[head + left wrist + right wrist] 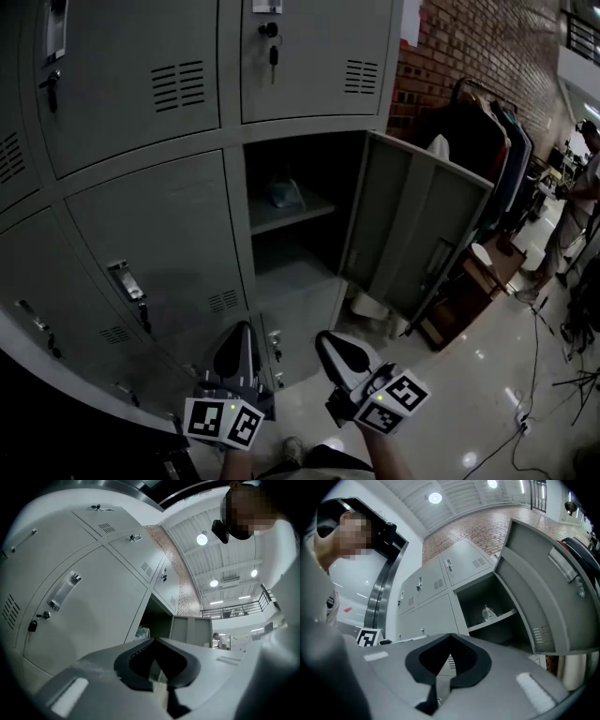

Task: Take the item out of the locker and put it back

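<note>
- Our left gripper (242, 330) is closed: its own view shows the two jaws meeting at the tips with nothing between them
- Our right gripper (325, 340) is closed too, jaws together at the tips and empty; it hangs just to the right of the left gripper, not touching it
- Each one carries its cube at the near end, the left marker cube (223, 422) and the right marker cube (394, 401), closest to us
- We hold both low, tips pointing up at a bank of grey lockers (141, 216), and neither touches a door
- Ahead of and above both grippers stands the open locker (300, 159), roughly in line with the gap between them
- Its door (412, 230) is swung out above and to the right of the right gripper
- The item (284, 194), small, pale and rather see-through, lies on the shelf (305, 214) inside that locker, well apart from both grippers; we cannot tell what it is
- Left of the left gripper are closed doors with handles and vent slots
- Higher up, above the open locker, a key (273, 58) hangs in the lock of a closed door
- Far to the right of the right gripper we see a brick wall (469, 47) and clothes on a rack (478, 141)
- Further right still, a person (574, 211) stands on the glossy floor (487, 375)
</note>
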A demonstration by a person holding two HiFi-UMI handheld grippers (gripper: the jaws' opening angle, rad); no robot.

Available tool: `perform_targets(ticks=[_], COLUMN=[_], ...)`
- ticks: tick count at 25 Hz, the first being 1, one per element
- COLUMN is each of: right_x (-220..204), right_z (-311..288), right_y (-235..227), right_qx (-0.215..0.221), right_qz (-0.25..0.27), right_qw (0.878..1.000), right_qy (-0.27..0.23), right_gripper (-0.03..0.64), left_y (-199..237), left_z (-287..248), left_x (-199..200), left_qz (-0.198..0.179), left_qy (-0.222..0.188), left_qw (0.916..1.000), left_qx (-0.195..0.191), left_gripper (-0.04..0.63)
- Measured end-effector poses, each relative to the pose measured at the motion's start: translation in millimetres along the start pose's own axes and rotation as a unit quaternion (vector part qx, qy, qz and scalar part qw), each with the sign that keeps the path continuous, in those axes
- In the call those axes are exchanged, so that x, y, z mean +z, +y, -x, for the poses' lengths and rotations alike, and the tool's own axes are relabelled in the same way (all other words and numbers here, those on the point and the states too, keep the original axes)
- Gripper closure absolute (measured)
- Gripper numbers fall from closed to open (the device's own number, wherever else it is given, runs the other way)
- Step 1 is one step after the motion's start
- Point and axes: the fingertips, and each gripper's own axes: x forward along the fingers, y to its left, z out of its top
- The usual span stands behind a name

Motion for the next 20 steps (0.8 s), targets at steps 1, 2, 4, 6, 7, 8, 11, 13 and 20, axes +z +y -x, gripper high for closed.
perform_targets(ticks=[1,2,4,6,7,8,11,13,20], right_x=[2.0,3.7,7.0,11.7,13.7,16.0,24.3,35.8,68.6], right_z=[-6.2,-12.2,-21.0,-27.8,-31.6,-36.0,-51.4,-68.6,-207.2], right_y=[-5.1,-9.5,-17.9,-25.3,-29.0,-32.5,-38.8,-44.7,-148.3], right_qx=[0.002,0.004,0.010,0.017,0.020,0.022,0.022,0.016,-0.086], right_qz=[0.000,-0.001,-0.002,0.002,0.006,0.012,0.046,0.071,0.100], right_qw=[1.000,1.000,1.000,1.000,1.000,1.000,0.999,0.997,0.989], right_qy=[-0.003,-0.006,-0.010,-0.012,-0.012,-0.012,-0.010,-0.020,0.063], right_gripper=[0.615,0.615,0.615,0.615,0.615,0.615,0.615,0.615,0.132], left_y=[1.9,4.6,9.2,10.7,10.6,9.9,6.9,8.6,18.5], left_z=[-5.9,-11.0,-20.3,-29.9,-34.5,-39.1,-48.5,-52.2,-59.6], left_x=[1.2,2.9,3.7,3.9,4.3,4.6,2.8,1.4,0.4], left_qz=[-0.001,-0.004,-0.008,-0.010,-0.012,-0.014,-0.020,-0.020,-0.015], left_qy=[-0.002,-0.004,-0.006,-0.008,-0.009,-0.009,-0.008,-0.008,-0.011], left_qw=[1.0000,1.0000,0.9999,0.9998,0.9998,0.9998,0.9997,0.9997,0.9996], left_qx=[0.000,0.002,0.010,0.014,0.014,0.013,0.008,0.012,0.022], left_gripper=[0.591,0.591,0.591,0.591,0.591,0.591,0.591,0.591,0.591])
